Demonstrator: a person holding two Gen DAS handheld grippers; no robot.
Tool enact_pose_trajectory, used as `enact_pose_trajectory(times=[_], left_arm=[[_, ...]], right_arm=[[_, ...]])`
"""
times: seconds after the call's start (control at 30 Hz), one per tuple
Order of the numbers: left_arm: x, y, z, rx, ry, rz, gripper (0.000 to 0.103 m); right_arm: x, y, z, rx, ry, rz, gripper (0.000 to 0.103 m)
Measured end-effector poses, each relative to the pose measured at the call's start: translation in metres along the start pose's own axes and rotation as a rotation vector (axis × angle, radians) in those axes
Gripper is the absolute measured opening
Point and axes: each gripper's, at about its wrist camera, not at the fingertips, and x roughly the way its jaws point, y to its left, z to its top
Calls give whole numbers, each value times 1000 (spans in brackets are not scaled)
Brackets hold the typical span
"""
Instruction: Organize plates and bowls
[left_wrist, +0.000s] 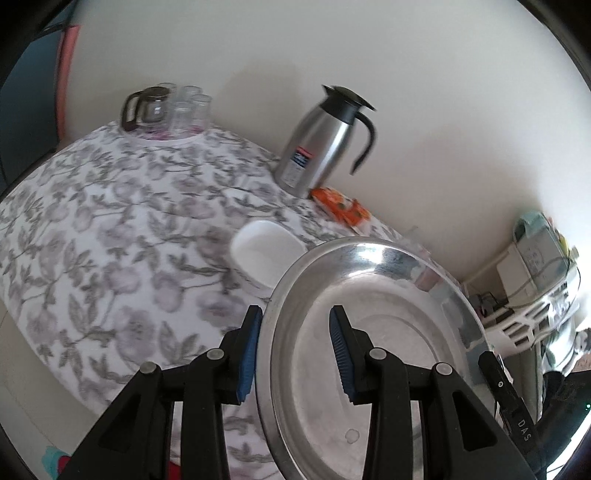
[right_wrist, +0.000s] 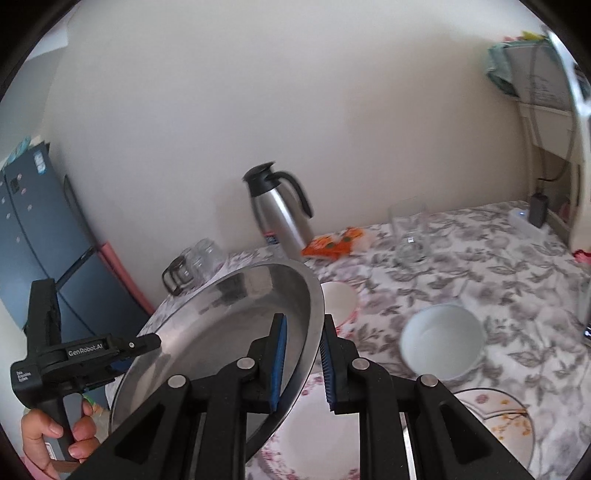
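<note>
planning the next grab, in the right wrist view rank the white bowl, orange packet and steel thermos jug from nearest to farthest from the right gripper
1. White bowl, just right of the right gripper.
2. Orange packet, farther back, centre.
3. Steel thermos jug, by the wall.

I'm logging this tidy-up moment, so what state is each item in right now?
steel plate: lifted off the table, tilted, gripped at opposite rims.
left gripper: jaws clamped on the plate's rim.
right gripper: jaws clamped on the plate's rim.
white bowl: upright on the tablecloth, empty.
thermos jug: standing, lid closed.
clear glass: upright, appears empty.
</note>
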Motion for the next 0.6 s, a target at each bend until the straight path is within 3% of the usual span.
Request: enact_pose_trajectory(times=[0.33, 0.6], left_arm=[[30, -43, -16, 71, 60, -35, 38], [60, -43, -29, 67, 126, 1, 38]], right_arm=[[-15, -49, -2, 74, -19, -69, 19], [3, -71, -15, 89, 71, -106, 19]])
